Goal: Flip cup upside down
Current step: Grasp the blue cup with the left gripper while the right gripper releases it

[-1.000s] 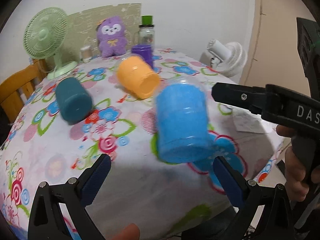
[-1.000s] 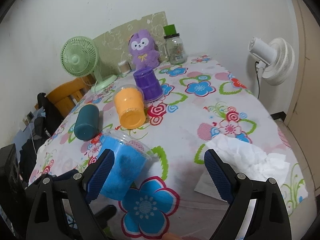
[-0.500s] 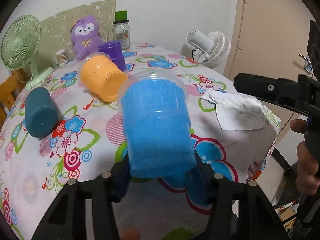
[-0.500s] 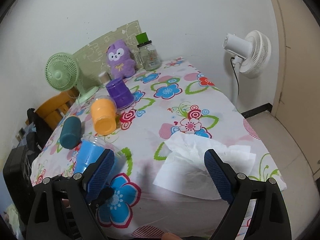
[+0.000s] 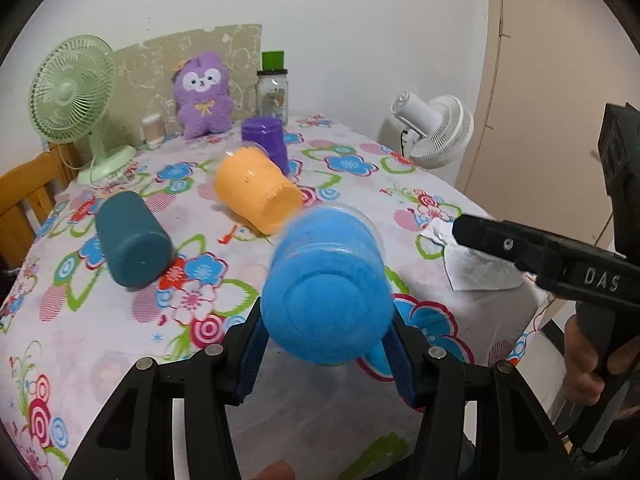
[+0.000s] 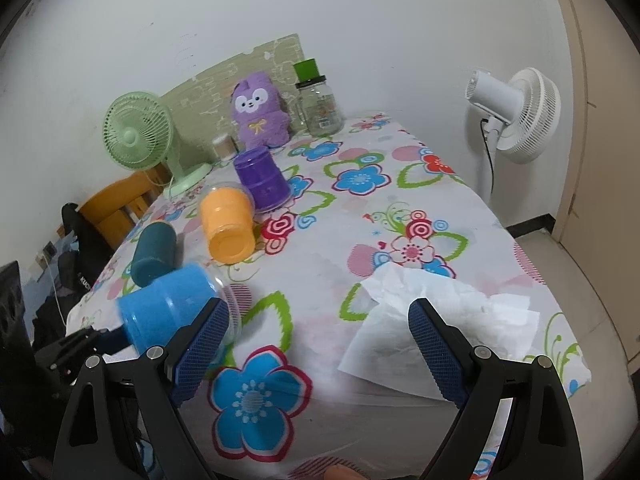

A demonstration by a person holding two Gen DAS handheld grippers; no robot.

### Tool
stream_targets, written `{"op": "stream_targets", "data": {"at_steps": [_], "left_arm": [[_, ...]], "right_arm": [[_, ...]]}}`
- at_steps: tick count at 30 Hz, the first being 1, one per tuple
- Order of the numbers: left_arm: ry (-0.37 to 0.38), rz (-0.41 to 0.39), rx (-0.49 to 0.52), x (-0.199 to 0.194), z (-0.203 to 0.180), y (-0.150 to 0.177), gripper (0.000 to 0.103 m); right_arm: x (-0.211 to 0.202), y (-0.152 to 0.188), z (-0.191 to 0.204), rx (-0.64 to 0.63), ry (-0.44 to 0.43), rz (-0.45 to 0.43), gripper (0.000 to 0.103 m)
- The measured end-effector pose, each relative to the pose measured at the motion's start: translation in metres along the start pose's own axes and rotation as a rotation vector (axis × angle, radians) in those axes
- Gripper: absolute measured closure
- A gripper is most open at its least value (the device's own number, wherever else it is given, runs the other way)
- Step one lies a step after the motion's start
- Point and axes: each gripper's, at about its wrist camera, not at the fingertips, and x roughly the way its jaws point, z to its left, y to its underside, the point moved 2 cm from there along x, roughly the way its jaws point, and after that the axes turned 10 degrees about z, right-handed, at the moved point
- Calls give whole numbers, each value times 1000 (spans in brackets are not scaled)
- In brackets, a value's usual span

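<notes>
We see the left gripper (image 5: 326, 354) clamped on the fuzzy blue plastic cup (image 5: 326, 296), held tilted above the flowered tablecloth (image 6: 360, 240), base toward the camera; its blurred rim seems raised. The right gripper (image 6: 316, 344) hangs with jaws apart over crumpled white tissue (image 6: 448, 320).

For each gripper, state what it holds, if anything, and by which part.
The left gripper grips the fuzzy blue plastic cup across its side walls near the closed base. The right gripper is open and holds nothing.
</notes>
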Motion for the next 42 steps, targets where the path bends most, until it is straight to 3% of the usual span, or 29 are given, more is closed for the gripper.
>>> {"op": "stream_targets", "data": {"at_steps": [11, 16, 22, 24, 26, 29, 33, 37, 39, 42], "left_arm": [[-16, -82, -10, -21, 4, -6, 48], [-25, -108, -21, -32, 8, -10, 55], [-36, -89, -24, -29, 12, -10, 54], [-28, -81, -21, -28, 11, -9, 43], [-18, -77, -15, -29, 11, -11, 18], [-10, -79, 15, -30, 8, -23, 9], [63, -4, 49, -18, 6, -53, 7], [160, 168, 24, 15, 3, -81, 7], [167, 259, 0, 34, 2, -87, 11], [180, 367, -7, 59, -1, -90, 24]], "right_arm": [[-4, 1, 5, -11, 3, -7, 10], [-4, 1, 5, -12, 2, -6, 10], [-3, 2, 6, -13, 0, -2, 10], [-1, 2, 7, -12, 3, 1, 10], [-1, 2, 6, -11, 5, 2, 10], [-1, 3, 6, -8, 6, 1, 10], [-2, 4, 1, 2, 13, 0, 10], [-4, 5, -10, 28, 21, -4, 10], [-4, 6, -15, 40, 24, -5, 10], [-2, 8, -24, 54, 31, -2, 10]]}}
